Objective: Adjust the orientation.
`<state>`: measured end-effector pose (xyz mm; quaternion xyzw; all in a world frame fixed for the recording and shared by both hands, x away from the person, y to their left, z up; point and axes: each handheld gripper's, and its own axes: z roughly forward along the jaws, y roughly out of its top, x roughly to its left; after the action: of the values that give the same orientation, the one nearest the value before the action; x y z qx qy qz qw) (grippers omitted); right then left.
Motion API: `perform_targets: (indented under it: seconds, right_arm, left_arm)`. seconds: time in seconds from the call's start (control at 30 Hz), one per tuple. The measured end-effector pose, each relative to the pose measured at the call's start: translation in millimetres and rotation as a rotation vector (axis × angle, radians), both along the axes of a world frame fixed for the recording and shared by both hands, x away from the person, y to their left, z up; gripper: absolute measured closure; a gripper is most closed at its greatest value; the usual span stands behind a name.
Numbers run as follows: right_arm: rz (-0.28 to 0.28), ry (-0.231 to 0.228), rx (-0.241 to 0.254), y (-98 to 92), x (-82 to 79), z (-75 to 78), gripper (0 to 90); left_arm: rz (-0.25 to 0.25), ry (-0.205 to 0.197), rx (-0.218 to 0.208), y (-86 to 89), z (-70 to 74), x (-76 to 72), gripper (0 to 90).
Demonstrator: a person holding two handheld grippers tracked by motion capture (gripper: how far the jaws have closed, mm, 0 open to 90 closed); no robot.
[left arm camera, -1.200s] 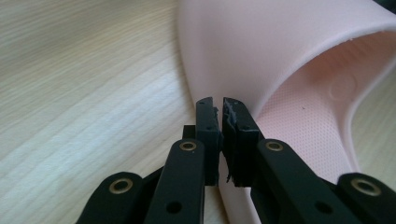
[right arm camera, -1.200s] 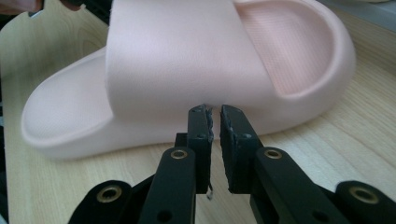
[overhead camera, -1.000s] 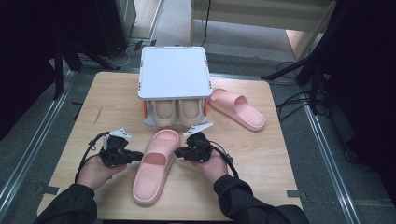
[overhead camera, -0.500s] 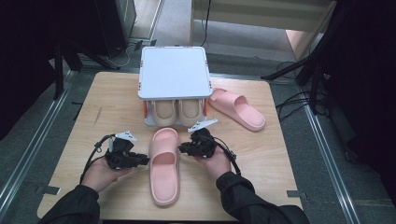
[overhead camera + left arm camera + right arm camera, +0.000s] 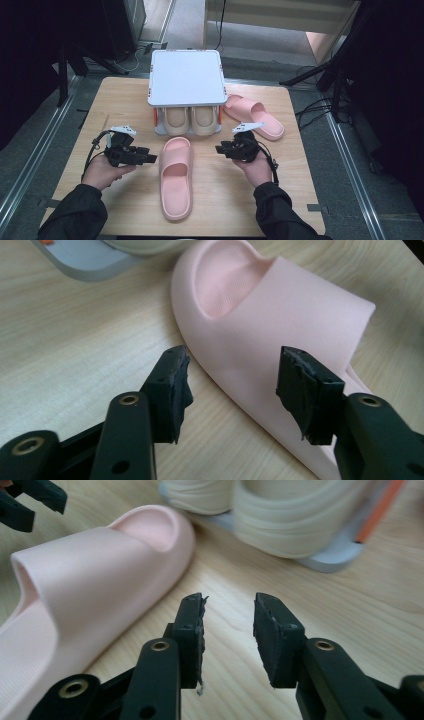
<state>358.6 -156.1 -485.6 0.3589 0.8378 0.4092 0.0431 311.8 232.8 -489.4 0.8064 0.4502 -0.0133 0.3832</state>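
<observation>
lying lengthwise between tools: pink slipper (image 5: 176,176), toe toward shoe rack (image 5: 185,80). left tool (image 5: 150,159) nearer, jaws just opening, empty. right tool (image 5: 220,149) likewise, empty.

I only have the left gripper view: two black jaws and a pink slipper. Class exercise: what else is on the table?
Observer: A second pink slipper lies at the far right, beside a small shoe rack.
Operator: Anything in the rack?
Observer: A pair of beige slippers sits under its white top.
Operator: Where is the other gripper?
Observer: The right gripper hangs on the near pink slipper's right side, jaws apart with nothing between them; the left gripper faces it from the other side, also clear of it.
</observation>
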Motion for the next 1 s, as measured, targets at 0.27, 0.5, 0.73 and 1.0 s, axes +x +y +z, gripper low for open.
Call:
perform_targets:
  seconds: [0.27,0.5,0.73,1.0]
  right_arm:
    - [-0.090,-0.012,0.004,-45.2,24.3,-0.5,61.2]
    - [-0.162,-0.009,0.021,-76.8,46.2,0.0,60.9]
    - [-0.211,-0.005,0.026,-95.8,67.8,-1.3,59.2]
    - [-0.243,-0.005,0.027,-101.9,91.7,-6.0,56.0]
  left_arm:
    - [0.000,-0.011,0.005,-3.4,0.2,6.4,43.7]
    - [-0.016,-0.011,0.003,-2.9,-0.3,4.1,43.0]
    - [-0.005,-0.019,-0.010,2.2,0.2,-5.5,42.2]
    - [0.036,-0.012,0.000,14.0,-1.2,-23.4,41.6]
